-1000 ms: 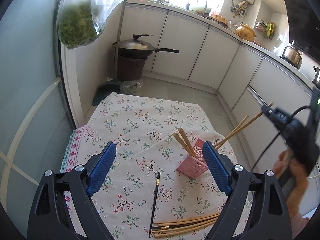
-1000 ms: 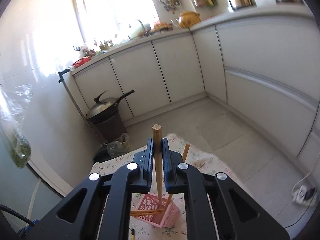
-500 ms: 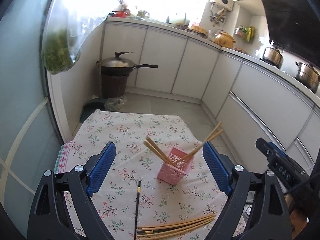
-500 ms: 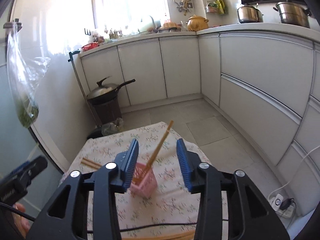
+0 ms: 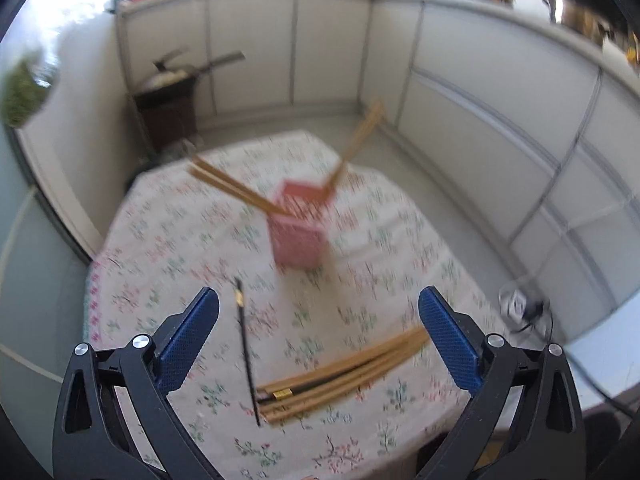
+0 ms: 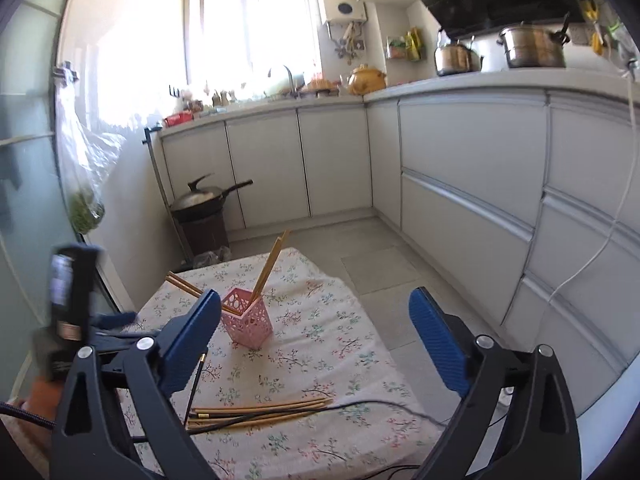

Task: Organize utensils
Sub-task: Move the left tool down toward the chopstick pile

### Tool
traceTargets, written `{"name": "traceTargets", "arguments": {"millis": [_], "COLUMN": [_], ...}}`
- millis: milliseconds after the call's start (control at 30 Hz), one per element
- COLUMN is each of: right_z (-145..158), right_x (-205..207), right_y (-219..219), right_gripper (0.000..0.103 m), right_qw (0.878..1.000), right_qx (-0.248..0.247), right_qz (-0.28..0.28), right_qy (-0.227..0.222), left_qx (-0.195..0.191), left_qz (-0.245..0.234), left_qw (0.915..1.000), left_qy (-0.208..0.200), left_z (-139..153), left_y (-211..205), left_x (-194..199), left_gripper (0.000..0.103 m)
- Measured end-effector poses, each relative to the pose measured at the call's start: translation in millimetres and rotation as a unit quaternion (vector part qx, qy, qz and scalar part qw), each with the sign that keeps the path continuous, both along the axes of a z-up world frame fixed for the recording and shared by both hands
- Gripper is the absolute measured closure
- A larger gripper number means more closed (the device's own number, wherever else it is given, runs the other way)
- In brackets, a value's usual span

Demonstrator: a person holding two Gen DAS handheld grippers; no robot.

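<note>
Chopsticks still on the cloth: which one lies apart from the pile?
The single black chopstick, gold-banded, lying roughly crosswise to the bundle of wooden chopsticks, which stay bunched together.

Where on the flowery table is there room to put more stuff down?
The flowered cloth is bare to the right of the pink holder, out to the table's right edge, and behind the holder toward the far edge. It is crowded near the front: the wooden chopstick pile, a black chopstick and a cable lie there.

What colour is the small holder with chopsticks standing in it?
Pink. The holder shows best in the right wrist view, which is sharp.
</note>
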State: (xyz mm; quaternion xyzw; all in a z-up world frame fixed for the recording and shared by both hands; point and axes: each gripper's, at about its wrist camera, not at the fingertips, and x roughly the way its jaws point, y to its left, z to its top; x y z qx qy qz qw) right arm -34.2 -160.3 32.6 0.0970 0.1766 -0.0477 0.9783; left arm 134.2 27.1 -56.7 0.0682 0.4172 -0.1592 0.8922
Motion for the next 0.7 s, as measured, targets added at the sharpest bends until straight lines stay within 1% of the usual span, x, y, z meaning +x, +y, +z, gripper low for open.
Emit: {"name": "traceTargets", "arguments": {"millis": [67,100,167,200,267,300,367,400,467,533,567,633,700], "right_z": [16.5,24.7,41.5,49.9,56.3,51.7,29.7,10.6,-28.9,-72.1,-87.2,-118.7,-142.6], "right_x": [-29.0,-38.4,-55.2,-60.9,-60.5,-51.4,-29.0,-11.9,18.0,48.6,58.2,77.8,91.0], "right_y": [-9.1,-11.9,-14.9,-16.1,-18.1,-21.6,-28.5,-33.0,-40.3,-47.6,-50.0,-54.7,-59.9], "right_gripper": [0.008,0.007,0.007,0.007,0.007,0.007,0.007,0.007,0.007,0.007,0.007,0.007,0.007], "right_qw": [1.000,0.999,0.998,0.998,0.998,0.999,0.997,0.995,0.990,0.983,0.979,0.970,0.964], "right_qx": [-0.009,-0.012,-0.017,-0.018,-0.013,0.000,0.022,0.038,0.072,0.106,0.123,0.153,0.161], "right_qz": [0.010,0.016,0.034,0.043,0.051,0.055,0.050,0.042,0.030,0.017,0.016,0.010,-0.003], "right_qy": [-0.022,-0.029,-0.042,-0.042,-0.023,0.001,0.049,0.079,0.116,0.150,0.163,0.190,0.214], "left_qx": [0.022,0.035,0.048,0.054,0.067,0.079,0.103,0.113,0.132,0.140,0.142,0.147,0.153], "left_qz": [-0.034,-0.051,-0.069,-0.085,-0.106,-0.113,-0.119,-0.119,-0.115,-0.117,-0.117,-0.116,-0.115], "left_qw": [0.9976,0.9944,0.9896,0.9850,0.9771,0.9730,0.9680,0.9665,0.9635,0.9604,0.9590,0.9559,0.9535], "left_qy": [0.056,0.086,0.117,0.140,0.172,0.185,0.195,0.197,0.203,0.211,0.215,0.226,0.232], "left_z": [-27.6,-42.1,-59.5,-70.2,-87.1,-96.3,-111.9,-118.3,-131.0,-141.6,-145.6,-153.4,-161.3], "left_y": [-17.2,-28.0,-41.3,-51.9,-67.5,-76.6,-89.5,-95.6,-106.7,-114.4,-116.5,-119.0,-120.3], "left_x": [7.4,11.6,13.4,16.7,22.7,25.4,31.2,35.6,45.1,52.7,55.4,61.7,67.5], "left_gripper": [0.007,0.007,0.007,0.007,0.007,0.007,0.007,0.007,0.010,0.020,0.022,0.031,0.036]}}
